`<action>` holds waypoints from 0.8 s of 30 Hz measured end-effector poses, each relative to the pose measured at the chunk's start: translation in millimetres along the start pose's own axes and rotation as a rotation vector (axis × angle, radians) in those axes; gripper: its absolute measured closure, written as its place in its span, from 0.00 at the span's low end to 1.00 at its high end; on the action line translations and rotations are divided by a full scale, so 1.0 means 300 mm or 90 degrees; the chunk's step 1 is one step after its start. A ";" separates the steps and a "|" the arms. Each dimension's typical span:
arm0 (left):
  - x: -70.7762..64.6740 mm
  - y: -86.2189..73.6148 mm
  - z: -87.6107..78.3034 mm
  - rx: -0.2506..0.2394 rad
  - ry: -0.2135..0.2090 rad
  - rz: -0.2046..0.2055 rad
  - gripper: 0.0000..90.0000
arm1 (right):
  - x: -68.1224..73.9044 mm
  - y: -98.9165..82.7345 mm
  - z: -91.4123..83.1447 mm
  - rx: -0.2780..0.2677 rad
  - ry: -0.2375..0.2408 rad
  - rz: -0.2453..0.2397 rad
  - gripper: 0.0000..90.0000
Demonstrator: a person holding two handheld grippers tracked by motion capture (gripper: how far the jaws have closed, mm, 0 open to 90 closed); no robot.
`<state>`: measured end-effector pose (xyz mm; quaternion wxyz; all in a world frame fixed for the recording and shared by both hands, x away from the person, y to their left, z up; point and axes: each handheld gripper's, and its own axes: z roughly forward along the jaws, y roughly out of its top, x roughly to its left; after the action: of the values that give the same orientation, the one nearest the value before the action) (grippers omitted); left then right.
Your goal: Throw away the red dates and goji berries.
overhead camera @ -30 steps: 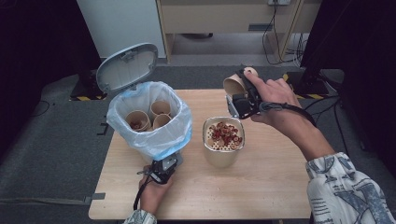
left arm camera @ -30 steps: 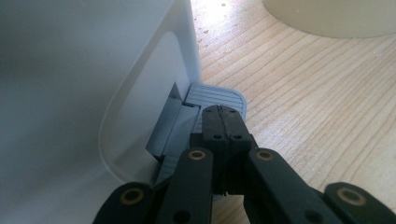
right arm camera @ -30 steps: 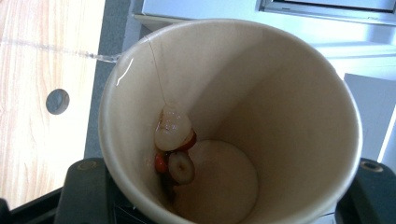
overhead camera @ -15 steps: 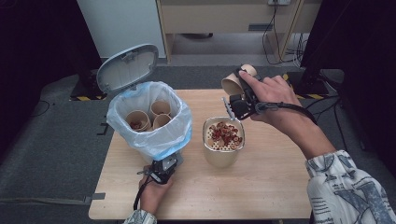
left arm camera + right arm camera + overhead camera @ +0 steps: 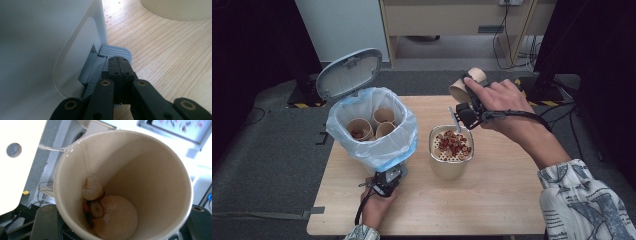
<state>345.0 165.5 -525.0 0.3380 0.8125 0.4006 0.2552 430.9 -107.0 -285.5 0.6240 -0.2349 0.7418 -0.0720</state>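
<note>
A white pedal bin [image 5: 372,150] lined with a blue bag stands at the table's left, its grey lid [image 5: 349,72] up and paper cups inside. My left gripper [image 5: 387,179] is shut, its tips [image 5: 119,63] pressing on the bin's grey pedal [image 5: 117,51]. My right gripper [image 5: 464,100] is shut on a paper cup [image 5: 460,89], which is tipped over a beige container [image 5: 451,167] topped with a strainer of red bits [image 5: 451,144]. Inside the cup [image 5: 150,170] pale and red scraps [image 5: 96,200] cling to the wall, and clear liquid [image 5: 50,148] trails off the rim.
The wooden table [image 5: 512,200] has bare surface at its right and front. Behind it stand a wooden cabinet [image 5: 452,20] and cables on the grey floor. The person's patterned sleeve [image 5: 582,200] comes in at the bottom right.
</note>
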 end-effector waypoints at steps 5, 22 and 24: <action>-0.001 0.000 0.000 0.000 0.001 0.000 0.99 | -0.021 -0.014 0.003 0.020 -0.018 -0.006 0.37; -0.001 0.001 -0.002 0.000 0.000 0.002 0.99 | 0.004 0.024 0.000 0.013 -0.007 -0.058 0.37; -0.001 0.001 -0.002 0.000 0.000 0.002 0.99 | 0.008 0.027 0.000 0.010 -0.008 -0.054 0.37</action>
<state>344.5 165.4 -524.4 0.3376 0.8129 0.3996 0.2559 428.6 -100.9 -290.9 0.6269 -0.2618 0.7266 -0.1025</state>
